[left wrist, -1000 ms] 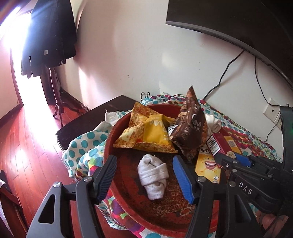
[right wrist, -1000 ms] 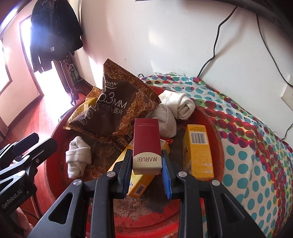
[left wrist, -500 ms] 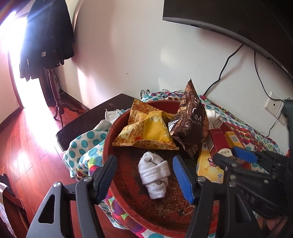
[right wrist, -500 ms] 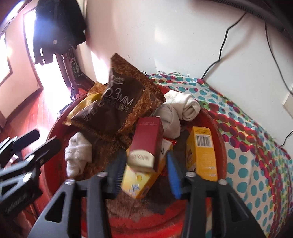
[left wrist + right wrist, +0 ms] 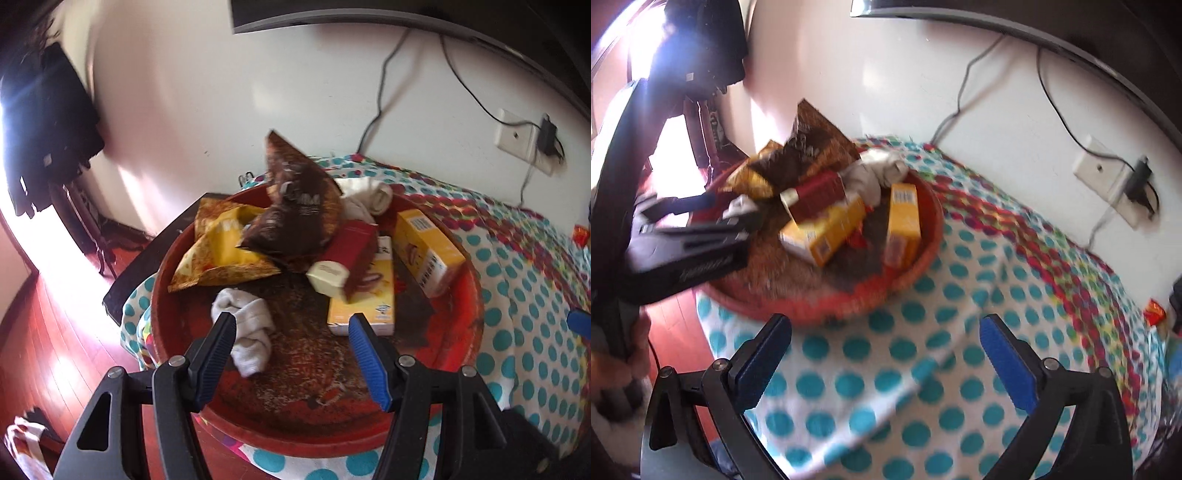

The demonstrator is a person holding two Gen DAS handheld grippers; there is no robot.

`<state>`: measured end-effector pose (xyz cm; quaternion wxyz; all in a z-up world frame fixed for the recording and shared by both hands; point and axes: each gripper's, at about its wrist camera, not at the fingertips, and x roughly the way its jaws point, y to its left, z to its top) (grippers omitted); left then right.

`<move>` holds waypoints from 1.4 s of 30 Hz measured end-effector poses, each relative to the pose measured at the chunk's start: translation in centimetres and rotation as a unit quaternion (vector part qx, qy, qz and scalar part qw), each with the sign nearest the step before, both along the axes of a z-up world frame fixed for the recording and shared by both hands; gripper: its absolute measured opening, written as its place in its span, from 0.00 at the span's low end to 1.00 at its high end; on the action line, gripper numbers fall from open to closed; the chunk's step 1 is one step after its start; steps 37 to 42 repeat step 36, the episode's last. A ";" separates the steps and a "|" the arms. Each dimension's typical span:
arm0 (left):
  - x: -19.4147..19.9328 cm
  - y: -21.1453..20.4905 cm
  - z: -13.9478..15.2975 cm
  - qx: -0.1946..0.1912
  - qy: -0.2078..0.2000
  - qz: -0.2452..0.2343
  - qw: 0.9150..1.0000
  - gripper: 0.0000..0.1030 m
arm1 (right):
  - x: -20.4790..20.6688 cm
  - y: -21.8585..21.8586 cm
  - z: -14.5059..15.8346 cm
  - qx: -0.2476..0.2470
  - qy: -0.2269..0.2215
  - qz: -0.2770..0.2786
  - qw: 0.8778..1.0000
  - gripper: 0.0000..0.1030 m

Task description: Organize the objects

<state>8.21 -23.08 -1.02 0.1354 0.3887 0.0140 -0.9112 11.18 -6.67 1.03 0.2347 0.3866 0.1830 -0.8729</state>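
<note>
Jaws wide, red box (image 5: 816, 195) beyond, in tray (image 5: 925, 236)

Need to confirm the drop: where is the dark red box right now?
In the left wrist view the dark red box lies tilted in the red tray, propped on the flat yellow box, just right of the brown snack bag.

I count 2 yellow boxes (image 5: 428, 254) in the red tray (image 5: 469, 332) — plus 1 red box (image 5: 351, 251), 2 snack bags (image 5: 295, 218), 2 sock bundles (image 5: 247, 325).
</note>
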 end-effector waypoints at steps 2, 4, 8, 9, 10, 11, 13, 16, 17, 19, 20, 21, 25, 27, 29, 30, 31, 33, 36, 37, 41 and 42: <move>0.0 0.8 0.1 -0.007 0.000 -0.008 1.000 0.63 | 0.4 0.5 -0.6 0.004 -0.004 -0.004 1.000 0.99; 0.1 1.6 0.4 -0.022 0.005 -0.016 1.000 0.63 | 0.6 0.8 -1.2 -0.003 -0.020 -0.003 1.000 0.99; 0.2 1.9 0.5 -0.023 0.002 -0.020 1.000 0.63 | 0.7 0.5 -1.9 -0.010 -0.041 -0.002 0.999 0.99; 0.4 1.8 0.6 -0.016 0.002 -0.022 1.000 0.63 | 0.8 0.3 -1.9 -0.011 -0.042 0.001 0.999 0.99; 0.4 1.6 0.6 -0.004 0.000 -0.026 1.000 0.63 | 0.9 0.2 -1.9 -0.009 -0.040 0.002 0.999 0.99; 0.4 1.4 0.5 0.010 -0.003 -0.030 0.999 0.63 | 1.1 0.0 -1.8 -0.006 -0.037 0.005 0.999 0.99; 0.1 1.1 0.3 0.026 -0.011 -0.031 0.999 0.63 | 1.4 -0.5 -1.8 0.001 -0.032 0.014 0.999 0.99; -0.2 1.4 0.1 0.003 -0.031 -0.019 0.999 0.63 | 1.6 -1.0 -1.9 0.007 -0.029 0.020 0.999 0.99; -0.3 1.8 0.1 -0.016 -0.036 -0.012 0.999 0.63 | 1.7 -1.1 -2.0 0.009 -0.030 0.021 0.999 0.99; -0.1 2.1 0.2 -0.027 -0.033 -0.013 0.999 0.63 | 1.7 -1.3 -2.2 0.008 -0.034 0.021 0.999 0.99; 0.0 2.3 0.3 -0.025 -0.030 -0.017 0.999 0.63 | 1.7 -1.3 -2.2 0.008 -0.036 0.022 0.999 0.99; 0.1 2.4 0.5 -0.022 -0.028 -0.022 0.999 0.63 | 1.6 -1.3 -2.2 0.010 -0.035 0.021 0.999 0.99; 0.3 2.9 0.8 -0.033 -0.026 -0.026 0.999 0.63 | 1.5 -1.5 -2.1 0.012 -0.036 0.018 0.999 0.99; 0.3 2.9 0.8 -0.027 -0.029 -0.029 0.999 0.64 | 1.3 -1.4 -2.0 0.008 -0.038 0.014 0.999 0.99; 0.3 2.8 0.8 -0.016 -0.031 -0.032 0.999 0.64 | 1.0 -1.3 -2.0 0.008 -0.039 0.010 0.999 0.99; 0.3 2.7 0.6 -0.012 -0.033 -0.031 0.999 0.64 | 0.9 -1.2 -2.0 0.008 -0.041 0.007 0.999 0.99; 0.4 2.7 0.5 -0.011 -0.034 -0.029 0.999 0.64 | 0.8 -1.2 -2.1 0.008 -0.044 0.005 0.999 0.99; 0.5 2.6 0.4 -0.008 -0.032 -0.024 0.999 0.64 | 0.7 -1.2 -2.3 0.006 -0.052 0.004 0.999 0.99; 0.6 2.5 0.6 -0.001 -0.027 -0.027 0.999 0.64 | 0.7 -1.3 -2.4 0.012 -0.050 0.003 0.999 0.99; 0.6 2.5 0.6 -0.001 -0.027 -0.027 0.999 0.64 | 0.7 -1.3 -2.4 0.012 -0.050 0.003 0.999 0.99; 0.6 2.5 0.6 -0.001 -0.027 -0.027 0.999 0.64 | 0.7 -1.3 -2.4 0.012 -0.050 0.003 0.999 0.99; 0.6 2.5 0.6 -0.001 -0.027 -0.027 0.999 0.64 | 0.7 -1.3 -2.4 0.012 -0.050 0.003 0.999 0.99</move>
